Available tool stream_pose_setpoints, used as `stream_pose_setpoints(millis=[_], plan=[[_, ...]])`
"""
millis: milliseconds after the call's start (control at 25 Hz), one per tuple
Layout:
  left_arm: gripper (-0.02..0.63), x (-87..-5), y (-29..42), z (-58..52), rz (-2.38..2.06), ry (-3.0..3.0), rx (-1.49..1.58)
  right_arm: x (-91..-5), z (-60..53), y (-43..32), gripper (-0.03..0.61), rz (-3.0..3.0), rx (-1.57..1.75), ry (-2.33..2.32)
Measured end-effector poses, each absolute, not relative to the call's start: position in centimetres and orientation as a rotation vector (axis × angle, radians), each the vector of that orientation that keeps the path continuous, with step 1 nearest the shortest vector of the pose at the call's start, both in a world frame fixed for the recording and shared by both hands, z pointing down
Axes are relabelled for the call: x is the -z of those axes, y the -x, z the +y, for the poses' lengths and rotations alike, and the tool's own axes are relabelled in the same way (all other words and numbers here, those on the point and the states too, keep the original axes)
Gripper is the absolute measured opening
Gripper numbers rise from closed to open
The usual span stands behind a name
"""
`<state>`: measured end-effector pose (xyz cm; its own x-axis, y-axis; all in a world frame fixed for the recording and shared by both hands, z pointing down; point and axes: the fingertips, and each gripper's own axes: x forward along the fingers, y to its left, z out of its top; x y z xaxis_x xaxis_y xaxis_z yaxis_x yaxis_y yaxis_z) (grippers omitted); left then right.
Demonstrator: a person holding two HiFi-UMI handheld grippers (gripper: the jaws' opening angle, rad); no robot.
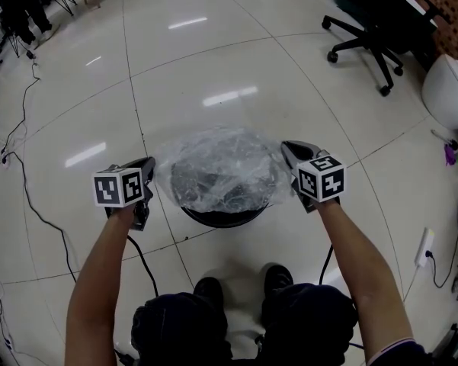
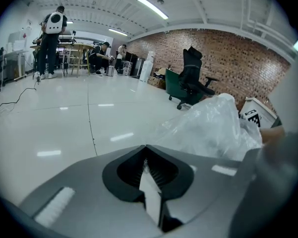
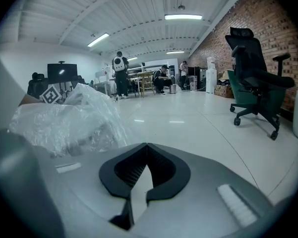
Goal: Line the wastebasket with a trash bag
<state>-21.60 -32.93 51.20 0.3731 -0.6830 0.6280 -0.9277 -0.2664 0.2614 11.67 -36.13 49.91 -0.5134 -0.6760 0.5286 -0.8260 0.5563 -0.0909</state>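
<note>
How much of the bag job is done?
Done: the clear trash bag is opened out and draped over the black wastebasket. In hand: the left gripper and right gripper sit at the bag's two sides, jaws shut; whether they pinch it I cannot tell. Left: the bag is puffed up on top and the near rim shows bare, so it likely needs pushing in and tucking round.

Glossy white tiled floor (image 1: pixel 236 67), brick wall (image 2: pixel 228 58), black office chair (image 1: pixel 369 36), long ceiling strip lights (image 3: pixel 183 17).
</note>
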Motion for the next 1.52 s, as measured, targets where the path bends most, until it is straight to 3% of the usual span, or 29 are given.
stream_pose_setpoints(millis=[400, 720, 1520], plan=[[0.014, -51.7, 20.9, -32.0, -1.337, -2.048, -0.551, -49.8, -35.6, -11.4, 0.003, -2.394, -0.505, -1.194], [0.072, -48.5, 22.3, -30.8, -1.367, -2.080, -0.522, -46.0, -35.3, -12.5, 0.055, -2.466, -0.503, -1.210], [0.069, -47.4, 20.0, -21.9, -1.314, -2.097, -0.560, -38.8, -31.8, -10.9, 0.072, -2.536, -0.372, -1.190]])
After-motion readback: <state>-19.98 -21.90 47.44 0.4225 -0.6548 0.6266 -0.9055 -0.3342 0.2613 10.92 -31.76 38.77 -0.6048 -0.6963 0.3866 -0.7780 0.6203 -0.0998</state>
